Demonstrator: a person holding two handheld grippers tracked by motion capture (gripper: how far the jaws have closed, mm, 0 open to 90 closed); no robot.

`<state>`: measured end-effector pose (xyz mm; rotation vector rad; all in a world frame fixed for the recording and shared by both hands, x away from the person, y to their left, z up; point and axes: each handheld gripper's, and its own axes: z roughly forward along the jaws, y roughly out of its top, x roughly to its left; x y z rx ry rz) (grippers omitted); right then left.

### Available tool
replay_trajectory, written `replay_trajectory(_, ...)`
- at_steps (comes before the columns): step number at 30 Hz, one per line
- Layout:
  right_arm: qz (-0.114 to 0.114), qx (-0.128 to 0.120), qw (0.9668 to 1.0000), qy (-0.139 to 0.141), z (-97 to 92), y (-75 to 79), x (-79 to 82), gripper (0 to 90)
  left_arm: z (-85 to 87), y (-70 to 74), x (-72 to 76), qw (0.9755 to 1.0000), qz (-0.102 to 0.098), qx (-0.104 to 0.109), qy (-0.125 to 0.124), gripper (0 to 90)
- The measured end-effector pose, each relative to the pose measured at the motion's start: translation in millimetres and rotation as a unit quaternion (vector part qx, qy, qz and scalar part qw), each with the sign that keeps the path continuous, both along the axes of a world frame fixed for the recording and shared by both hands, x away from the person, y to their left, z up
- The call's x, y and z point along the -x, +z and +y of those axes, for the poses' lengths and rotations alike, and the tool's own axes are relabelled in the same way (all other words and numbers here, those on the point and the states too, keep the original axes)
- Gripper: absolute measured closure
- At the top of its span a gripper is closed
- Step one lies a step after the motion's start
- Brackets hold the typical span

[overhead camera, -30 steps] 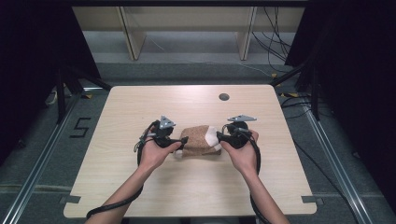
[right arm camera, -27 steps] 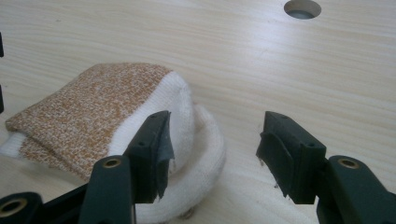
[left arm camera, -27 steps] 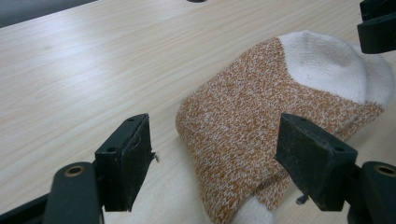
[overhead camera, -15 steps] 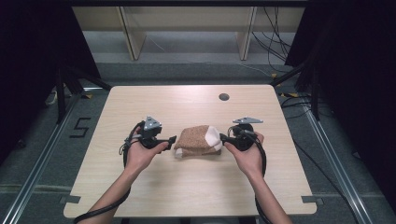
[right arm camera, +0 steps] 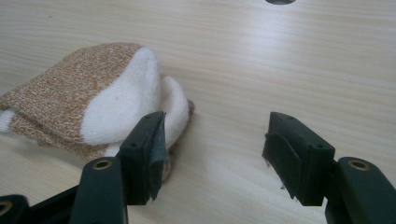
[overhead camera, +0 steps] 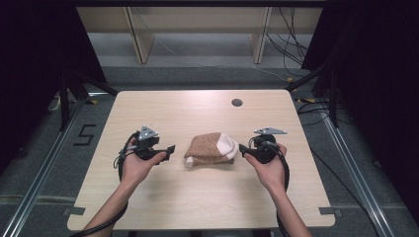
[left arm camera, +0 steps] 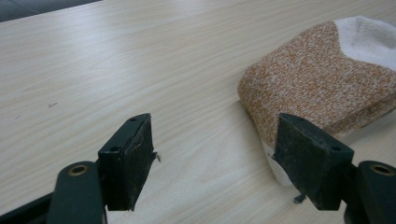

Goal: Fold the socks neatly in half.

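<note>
While the folded sock [overhead camera: 211, 148] lies mid-tabletop [overhead camera: 197, 207], the left claw [overhead camera: 170, 148] at its nine o'clock and right claw [overhead camera: 242, 148] at three o'clock gape released, empty.

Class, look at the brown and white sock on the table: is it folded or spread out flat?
Folded. The sock lies as a compact bundle, with stacked layers visible at its edge in both gripper views.

Bare forearms, no sleeves. Left claw [overhead camera: 170, 148] black, topped by a grey three-cornered plate, black cable looping down along the left forearm. Right claw [overhead camera: 242, 148] black too, same grey plate on top, black cable trailing beside the right wrist. Blocky black jaws, worn pads, small screws, brass-ringed holes near the base.
</note>
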<state>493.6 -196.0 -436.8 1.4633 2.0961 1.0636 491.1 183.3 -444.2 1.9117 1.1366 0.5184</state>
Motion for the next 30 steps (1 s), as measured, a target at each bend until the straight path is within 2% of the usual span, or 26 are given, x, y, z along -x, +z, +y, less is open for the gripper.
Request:
replay_trajectory(1,0.004,-0.005,0.9999,-0.01,-0.8,-0.6,1.0,38.5,1.9,-0.6,0.2,1.0,0.001,0.003,0.001,27.0)
replay_trajectory(4,0.009,-0.008,0.9999,-0.011,-4.5,-0.1,3.0,38.3,5.6,-1.0,1.0,1.0,0.0,0.003,0.005,27.0)
replay_trajectory(9,0.005,0.001,0.9999,-0.01,-10.6,-1.7,4.0,37.5,14.1,-1.9,4.2,0.9999,-0.001,0.007,0.013,27.0)
replay_trajectory(10,0.003,-0.008,0.9998,-0.017,-10.8,-2.9,5.0,37.2,15.5,-1.8,5.2,0.9999,0.001,0.004,0.016,27.0)
replay_trajectory(12,0.008,-0.01,0.9997,-0.02,-12.9,-2.7,6.5,36.8,18.7,-2.6,6.5,0.9998,0.001,0.005,0.017,27.0)
replay_trajectory(18,0.01,-0.009,0.9994,-0.031,-23.8,-6.8,11.3,36.3,32.3,-6.6,11.8,0.9994,0.006,-0.001,0.033,27.1)
replay_trajectory(19,0.011,-0.007,0.9996,-0.024,-27.4,-7.4,11.8,36.3,34.3,-7.9,12.6,0.9994,0.005,0.004,0.034,27.1)
replay_trajectory(20,0.013,0.0,0.9994,-0.031,-28.9,-7.5,13.0,36.3,36.7,-8.4,13.8,0.9993,0.006,0.001,0.037,27.1)
replay_trajectory(22,0.011,-0.004,0.9995,-0.031,-32.5,-9.7,13.7,36.4,41.3,-10.0,15.5,0.9991,0.007,0.004,0.042,27.1)
replay_trajectory(23,0.013,-0.006,0.9993,-0.035,-33.6,-10.5,14.5,36.4,44.4,-10.3,16.5,0.9991,0.008,-0.001,0.042,27.1)
replay_trajectory(24,0.018,0.003,0.999,-0.04,-35.5,-10.5,15.4,36.4,46.0,-11.2,16.9,0.999,0.006,0.001,0.044,27.1)
replay_trajectory(25,0.02,-0.01,0.9986,-0.047,-34.0,-11.3,16.4,36.4,48.6,-11.9,18.1,0.9988,0.008,0.002,0.049,27.1)
replay_trajectory(27,0.018,-0.007,0.9988,-0.046,-38.5,-12.8,17.1,36.3,52.0,-13.8,19.9,0.9984,0.006,0.01,0.055,27.2)
replay_trajectory(30,0.019,0.002,0.9988,-0.045,-43.6,-14.4,18.9,36.3,57.8,-16.7,23.0,0.9981,0.009,0.01,0.061,27.3)
